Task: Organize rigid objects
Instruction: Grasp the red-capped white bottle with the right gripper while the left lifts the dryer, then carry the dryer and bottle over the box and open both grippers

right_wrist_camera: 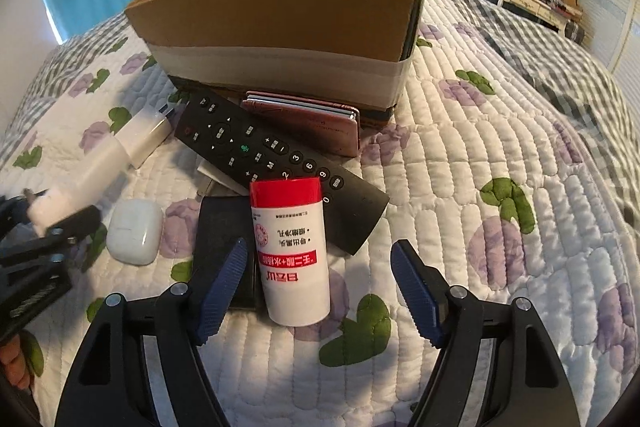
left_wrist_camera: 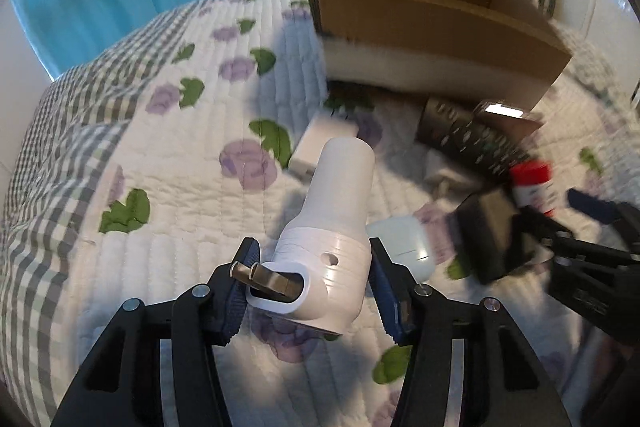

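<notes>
Left gripper (left_wrist_camera: 314, 287) clenches the white plastic plug adapter (left_wrist_camera: 328, 227); near the brown cardboard box (right_wrist_camera: 280, 7), the right gripper (right_wrist_camera: 318, 287) gapes around the red-capped white bottle (right_wrist_camera: 294, 251), which may roll

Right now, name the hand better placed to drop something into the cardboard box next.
Left. The left gripper is shut on the white plug adapter, lifted and pointing toward the cardboard box. The right gripper is open, merely straddling the red-capped bottle lying on the quilt.

The remote (right_wrist_camera: 280, 163) shows digits 2, 3, 6, 9, 0; the red-capped bottle (right_wrist_camera: 294, 251) carries upside-down Chinese print.
</notes>
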{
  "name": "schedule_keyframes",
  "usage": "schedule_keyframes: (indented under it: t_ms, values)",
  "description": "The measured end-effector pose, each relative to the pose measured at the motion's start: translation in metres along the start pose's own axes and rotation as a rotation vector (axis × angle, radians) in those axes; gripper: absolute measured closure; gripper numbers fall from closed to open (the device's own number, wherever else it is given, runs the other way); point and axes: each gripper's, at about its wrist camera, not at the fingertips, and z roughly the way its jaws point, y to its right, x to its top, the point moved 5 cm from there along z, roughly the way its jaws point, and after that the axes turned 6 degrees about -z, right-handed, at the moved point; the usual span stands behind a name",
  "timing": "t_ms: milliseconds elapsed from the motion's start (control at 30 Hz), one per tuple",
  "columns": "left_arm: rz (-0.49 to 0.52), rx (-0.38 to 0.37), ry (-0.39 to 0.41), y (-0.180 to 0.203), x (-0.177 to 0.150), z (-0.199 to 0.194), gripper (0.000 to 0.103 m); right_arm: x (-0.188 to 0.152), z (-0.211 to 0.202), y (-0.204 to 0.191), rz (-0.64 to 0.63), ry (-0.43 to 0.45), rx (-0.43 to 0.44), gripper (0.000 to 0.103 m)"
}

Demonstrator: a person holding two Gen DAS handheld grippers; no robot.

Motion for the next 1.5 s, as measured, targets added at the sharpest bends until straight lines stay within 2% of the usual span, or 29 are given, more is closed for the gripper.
schedule_keyframes:
  t_ms: [167,233,300,467,700,867,1000,1100,1233,1367,1500]
  values:
    - [-0.016,-0.04,0.015,0.002,0.002,-0.012,0.048,0.006,0.004,0.005,0.024,0.005,-0.006,0.041]
    - [-0.018,-0.05,0.019,0.002,0.004,-0.014,0.048,0.006,0.002,0.0,0.003,0.01,-0.014,0.05]
    - [-0.016,-0.063,0.023,0.005,0.002,-0.019,0.048,0.006,0.0,-0.006,-0.017,0.015,-0.003,0.067]
    - [-0.012,-0.093,0.049,0.009,0.003,-0.033,0.048,0.007,-0.011,-0.013,-0.025,0.038,0.039,0.067]
    - [-0.007,-0.123,0.11,0.013,0.028,-0.058,0.048,0.03,-0.063,-0.011,-0.021,0.158,0.07,0.067]
    - [-0.02,-0.16,0.197,0.017,0.079,-0.08,0.048,0.072,-0.106,-0.006,-0.051,0.254,0.076,0.067]
    - [-0.011,-0.153,0.274,0.025,0.127,-0.086,0.048,0.117,-0.126,0.004,-0.074,0.311,0.071,0.067]
    - [-0.013,-0.188,0.294,0.033,0.158,-0.077,0.048,0.145,-0.129,0.013,-0.079,0.333,0.059,0.067]
    - [-0.03,-0.185,0.243,0.042,0.19,-0.038,0.048,0.17,-0.116,0.024,-0.07,0.324,0.054,0.067]
    - [-0.037,-0.193,0.185,0.051,0.197,-0.001,0.048,0.181,-0.091,0.032,-0.06,0.29,0.054,0.067]
    - [-0.002,-0.187,0.178,0.063,0.191,0.02,0.045,0.182,-0.065,0.037,-0.049,0.253,0.073,0.067]
